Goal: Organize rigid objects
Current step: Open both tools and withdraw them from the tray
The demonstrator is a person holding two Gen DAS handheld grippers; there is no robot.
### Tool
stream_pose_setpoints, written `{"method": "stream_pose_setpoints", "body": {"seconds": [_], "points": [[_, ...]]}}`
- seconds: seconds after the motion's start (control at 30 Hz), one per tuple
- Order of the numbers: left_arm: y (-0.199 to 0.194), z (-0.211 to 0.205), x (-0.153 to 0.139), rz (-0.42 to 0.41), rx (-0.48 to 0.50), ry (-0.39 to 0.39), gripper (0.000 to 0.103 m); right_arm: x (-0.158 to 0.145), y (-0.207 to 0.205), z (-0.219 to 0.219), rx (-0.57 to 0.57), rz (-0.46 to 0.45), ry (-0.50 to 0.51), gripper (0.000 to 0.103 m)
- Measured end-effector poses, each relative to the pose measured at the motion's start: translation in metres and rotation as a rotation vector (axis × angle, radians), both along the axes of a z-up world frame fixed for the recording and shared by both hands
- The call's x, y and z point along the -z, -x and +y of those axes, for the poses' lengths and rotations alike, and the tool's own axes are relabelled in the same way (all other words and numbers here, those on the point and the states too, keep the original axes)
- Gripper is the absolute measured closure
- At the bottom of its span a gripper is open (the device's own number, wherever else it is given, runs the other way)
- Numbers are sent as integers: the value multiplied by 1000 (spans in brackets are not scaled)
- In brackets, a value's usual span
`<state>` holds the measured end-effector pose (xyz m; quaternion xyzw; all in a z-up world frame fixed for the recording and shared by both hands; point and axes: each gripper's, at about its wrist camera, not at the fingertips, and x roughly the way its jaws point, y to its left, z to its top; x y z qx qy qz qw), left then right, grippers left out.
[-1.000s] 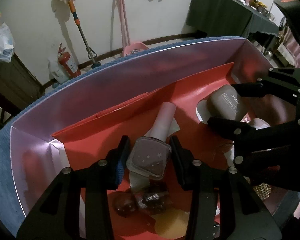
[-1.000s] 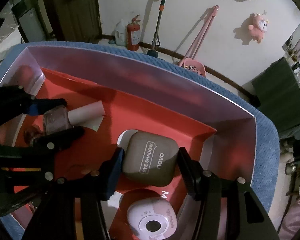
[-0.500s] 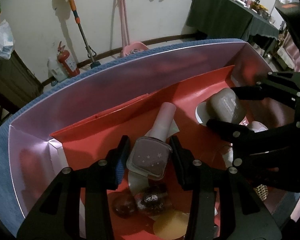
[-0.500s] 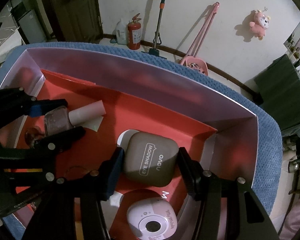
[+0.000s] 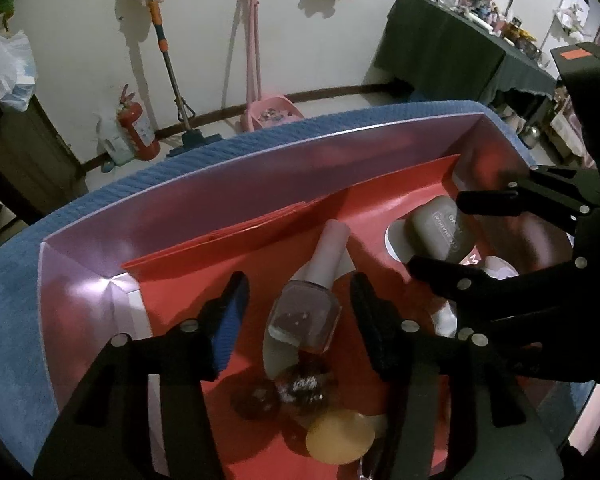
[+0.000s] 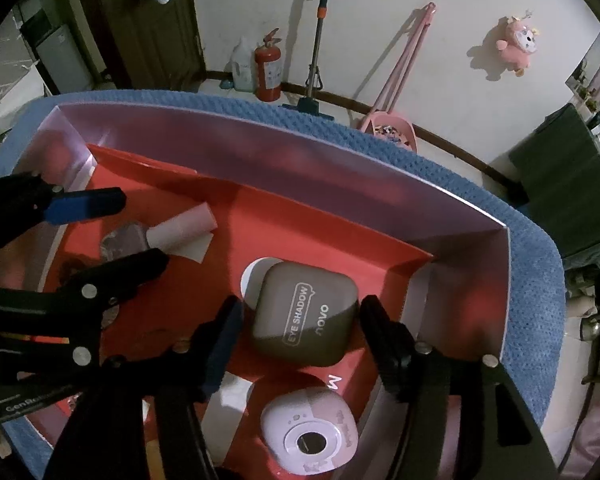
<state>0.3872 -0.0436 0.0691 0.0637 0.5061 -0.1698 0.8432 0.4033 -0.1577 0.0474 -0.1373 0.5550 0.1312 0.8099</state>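
Both grippers point steeply down into a box (image 6: 284, 168) with a red liner. The right gripper (image 6: 300, 316) straddles a brown eye shadow case (image 6: 304, 316), its jaws opening with gaps on both sides. To its left, the left gripper (image 5: 298, 298) is opening too, clear of the nail polish bottle (image 5: 308, 312) lying between its fingers.

place: someone's home, looks like a utility or spare room
wall: plush toys (image 6: 518, 46) hung up, mop (image 6: 314, 56) leaning on it
floor: pink dustpan (image 5: 270, 110), fire extinguisher (image 6: 268, 66), jug (image 6: 242, 66)
side: table (image 5: 452, 56) piled with knick-knacks, dark wooden door (image 6: 148, 28)
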Motion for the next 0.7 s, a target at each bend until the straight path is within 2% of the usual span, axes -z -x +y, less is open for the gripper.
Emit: {"method": "stream_pose_setpoints", "body": {"seconds": [0.13,0.33,0.47,0.7], "points": [[10,8,-11,-31,-37,15,42,-9,8,0,6,-29,7,25],[33,20,-37,-95,-61,56,31,-36,23,-9,30,-81,-32,19],[55,28,-57,-172,-65,64,23,-59,40,-13,40,-142,-56,9],[100,38,-77,-322,-122,70,11,-94,79,-22,50,-269,-110,0]]}}
